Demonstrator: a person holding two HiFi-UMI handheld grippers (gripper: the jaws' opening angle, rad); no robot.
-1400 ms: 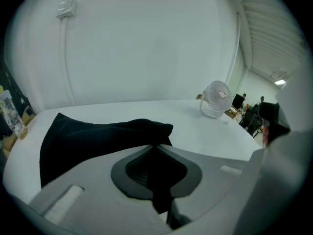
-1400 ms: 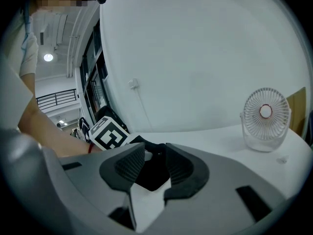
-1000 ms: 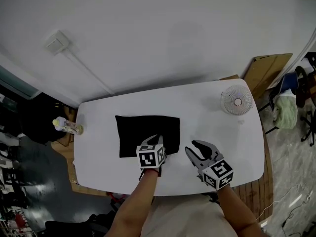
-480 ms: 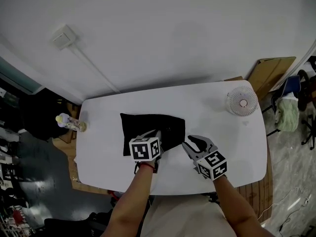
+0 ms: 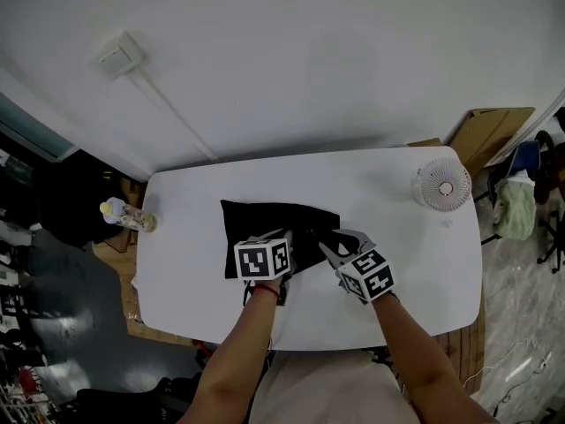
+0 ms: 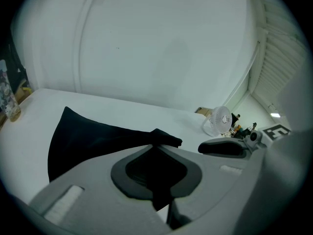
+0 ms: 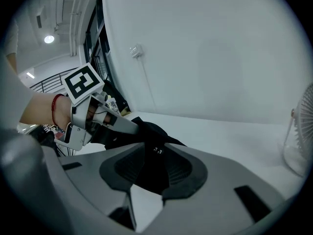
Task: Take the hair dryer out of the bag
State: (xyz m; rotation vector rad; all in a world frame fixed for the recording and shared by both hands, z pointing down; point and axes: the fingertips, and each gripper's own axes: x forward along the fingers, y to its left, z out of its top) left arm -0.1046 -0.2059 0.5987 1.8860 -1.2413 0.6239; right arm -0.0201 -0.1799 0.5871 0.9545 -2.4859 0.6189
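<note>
White wall point(image 5: 309, 60) behind; white bench point(image 5: 397, 201) set against it. A black bag point(image 5: 265, 223) lies flat near the bench's middle, its right end bunched and raised. A cardboard panel point(image 5: 494, 131) leans off the bench's far right corner. A small white fan point(image 5: 444, 186) stands at that corner, well apart from the bag. The left claw point(image 5: 284, 238) is closed on the bag's near right edge, black cloth pinched between its jaws. The right claw point(image 5: 334, 238) stands just beside the bag's raised right end, jaws apart, cloth ahead of them but not pressed. A bottle point(image 5: 124, 216) stands at the bench's left edge. The hair dryer shows in no view; the cloth hides the bag's contents.
</note>
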